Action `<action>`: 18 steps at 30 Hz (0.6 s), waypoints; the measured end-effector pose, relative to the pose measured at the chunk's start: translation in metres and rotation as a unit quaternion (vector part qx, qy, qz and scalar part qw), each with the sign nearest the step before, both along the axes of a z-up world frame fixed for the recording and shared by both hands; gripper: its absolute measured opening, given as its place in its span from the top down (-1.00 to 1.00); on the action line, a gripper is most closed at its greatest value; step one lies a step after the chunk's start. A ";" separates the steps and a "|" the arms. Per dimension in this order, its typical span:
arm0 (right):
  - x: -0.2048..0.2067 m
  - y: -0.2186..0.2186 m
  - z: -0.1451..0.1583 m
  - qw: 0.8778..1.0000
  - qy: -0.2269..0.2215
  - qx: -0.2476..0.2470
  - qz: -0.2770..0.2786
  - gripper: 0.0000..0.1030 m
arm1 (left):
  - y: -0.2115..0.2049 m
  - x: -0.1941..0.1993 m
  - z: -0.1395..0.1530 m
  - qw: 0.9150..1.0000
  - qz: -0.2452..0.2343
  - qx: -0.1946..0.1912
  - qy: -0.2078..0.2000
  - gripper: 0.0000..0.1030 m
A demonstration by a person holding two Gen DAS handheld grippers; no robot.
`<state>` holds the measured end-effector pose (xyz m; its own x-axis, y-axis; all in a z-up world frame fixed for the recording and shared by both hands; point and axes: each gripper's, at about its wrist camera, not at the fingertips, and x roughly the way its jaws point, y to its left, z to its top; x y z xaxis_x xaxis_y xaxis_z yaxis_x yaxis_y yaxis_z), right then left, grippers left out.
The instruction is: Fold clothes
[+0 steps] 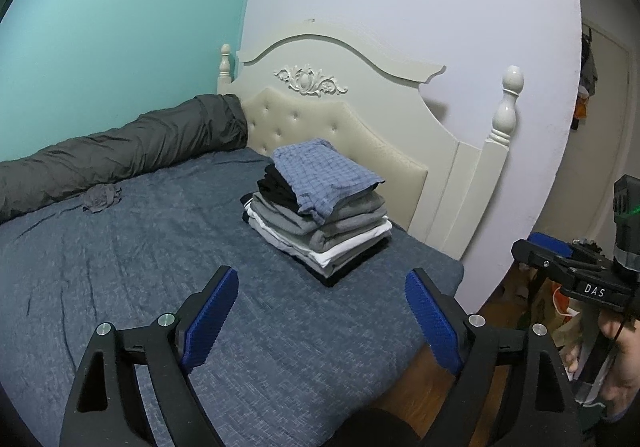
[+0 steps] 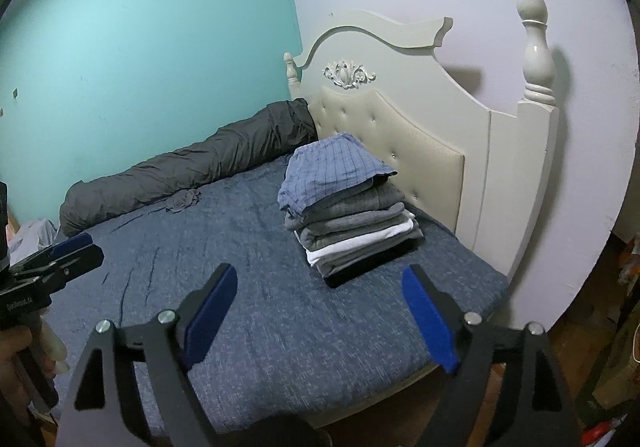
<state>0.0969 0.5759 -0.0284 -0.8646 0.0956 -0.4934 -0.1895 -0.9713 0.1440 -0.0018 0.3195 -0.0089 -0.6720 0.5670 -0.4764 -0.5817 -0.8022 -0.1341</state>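
A stack of folded clothes sits on the blue bedspread near the cream headboard, its long axis running roughly along the headboard. A blue checked garment lies on top. A small crumpled grey piece lies apart beside the dark rolled duvet. The left gripper and right gripper hover spread wide, empty.

Folded clothes stack on blue bed, beyond wide-apart, empty left tongs.
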 end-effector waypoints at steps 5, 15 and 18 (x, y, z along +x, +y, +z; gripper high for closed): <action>0.005 -0.001 -0.001 1.000 0.005 -0.001 -0.018 -0.94 | -0.003 0.001 -0.003 1.000 0.006 -0.001 0.000 -0.89; 0.013 -0.010 -0.005 0.999 0.005 0.011 -0.033 -0.99 | -0.006 0.005 -0.007 1.000 0.005 0.000 -0.003 -1.00; 0.016 -0.013 -0.005 0.999 0.008 0.011 -0.033 -0.99 | -0.005 0.007 -0.009 1.000 0.007 -0.002 -0.001 -1.00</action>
<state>0.1129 0.5626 -0.0335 -0.8641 0.1640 -0.4759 -0.2518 -0.9595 0.1266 0.0050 0.3141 -0.0176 -0.6783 0.5563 -0.4801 -0.5705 -0.8104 -0.1330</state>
